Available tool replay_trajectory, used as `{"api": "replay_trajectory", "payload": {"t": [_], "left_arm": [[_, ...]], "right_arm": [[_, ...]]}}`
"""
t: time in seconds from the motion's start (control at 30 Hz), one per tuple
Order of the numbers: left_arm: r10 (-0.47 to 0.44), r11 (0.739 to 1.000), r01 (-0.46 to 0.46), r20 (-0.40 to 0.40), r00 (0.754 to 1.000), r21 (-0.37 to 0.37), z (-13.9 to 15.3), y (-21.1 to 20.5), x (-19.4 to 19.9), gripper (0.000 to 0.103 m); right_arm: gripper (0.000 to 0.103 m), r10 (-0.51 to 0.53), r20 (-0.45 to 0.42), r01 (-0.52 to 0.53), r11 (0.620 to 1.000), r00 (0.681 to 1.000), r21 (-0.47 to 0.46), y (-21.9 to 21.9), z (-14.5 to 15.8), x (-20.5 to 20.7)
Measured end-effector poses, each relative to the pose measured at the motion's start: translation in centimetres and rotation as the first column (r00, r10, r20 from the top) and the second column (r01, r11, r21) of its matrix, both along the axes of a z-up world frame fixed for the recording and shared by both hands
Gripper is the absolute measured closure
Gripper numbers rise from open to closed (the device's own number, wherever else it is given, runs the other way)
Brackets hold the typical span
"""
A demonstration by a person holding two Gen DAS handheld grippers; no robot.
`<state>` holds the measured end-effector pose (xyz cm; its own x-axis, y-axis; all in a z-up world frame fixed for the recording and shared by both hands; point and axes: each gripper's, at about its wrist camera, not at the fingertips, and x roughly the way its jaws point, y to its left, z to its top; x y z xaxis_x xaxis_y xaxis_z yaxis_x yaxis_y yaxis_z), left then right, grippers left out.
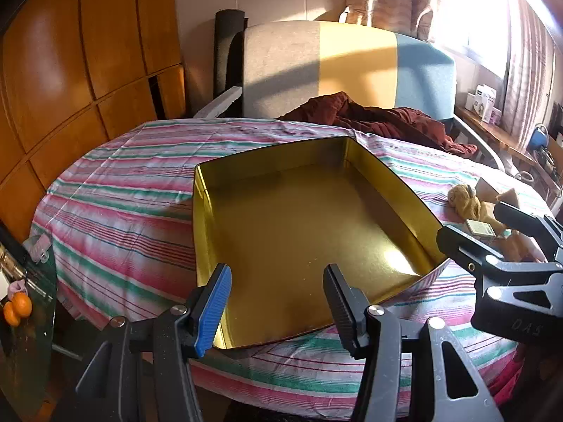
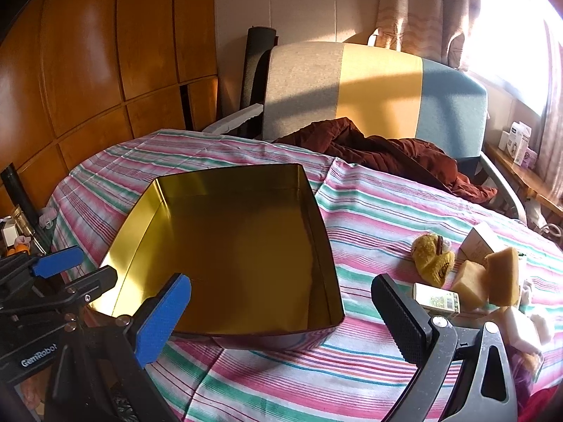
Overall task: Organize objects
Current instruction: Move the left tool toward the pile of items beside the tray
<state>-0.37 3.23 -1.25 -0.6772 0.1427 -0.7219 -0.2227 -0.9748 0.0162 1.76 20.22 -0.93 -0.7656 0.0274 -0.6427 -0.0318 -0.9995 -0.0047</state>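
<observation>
Clutter waiting to be sorted lies in a small heap on the striped cloth (image 2: 369,211), and the empty gold tin (image 2: 225,256) sits beside it, open side up with nothing inside.

Nearest in the right wrist view, the right gripper (image 2: 281,313) hangs with its jaws spread as wide as they go, nothing between them, tilted down toward the cloth. From it, the closest piece of the heap is a small printed carton (image 2: 438,301) at about two o'clock, just beyond the black finger; its long side runs roughly left to right across the view. Behind the carton at one to two o'clock stand two tan sponge-like blocks (image 2: 487,279), touching each other, and a yellow plush toy (image 2: 432,255) lies just left of them. The tin lies at about eleven o'clock from the same gripper, its near corner just past the blue finger.

In the left wrist view, the left gripper (image 1: 278,302) hovers over the tin's near edge with its jaws partly apart, gripping nothing, also pitched downward. The heap is far off at its three o'clock, so the right hand is clearly the nearer one for a first pick. Farther back, a dark red blanket (image 2: 387,154) lies bunched before a chair (image 2: 352,81).
</observation>
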Motion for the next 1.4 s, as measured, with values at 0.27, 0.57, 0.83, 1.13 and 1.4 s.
{"api": "replay_trajectory", "payload": {"t": [0.27,0.57,0.83,1.13,1.4], "left_arm": [[-0.026,0.999,0.026,0.012,1.0,-0.025,-0.4,1.0,-0.1,0.047],[-0.128,0.992,0.128,0.026,0.991,0.001,-0.4,3.0,-0.2,0.033],[-0.247,0.969,0.244,0.092,0.965,0.047,-1.0,5.9,-0.4,0.028],[-0.557,0.83,0.541,0.161,0.815,0.135,-1.1,14.7,1.1,0.028],[-0.809,0.585,0.802,0.166,0.565,0.121,-1.2,24.9,5.6,0.029]], "right_arm": [[0.0,-0.03,0.007,0.031,1.0,1.0,-0.006,1.5,-0.2,0.8],[0.0,-0.087,0.017,0.087,0.996,0.996,-0.008,4.4,-0.2,2.4],[0.0,-0.208,0.029,0.209,0.978,0.978,-0.014,10.3,0.6,5.4],[0.0,-0.541,-0.002,0.54,0.841,0.841,-0.023,23.0,5.2,13.7],[0.0,-0.66,0.029,0.66,0.751,0.751,0.009,28.0,5.4,19.1]]}}
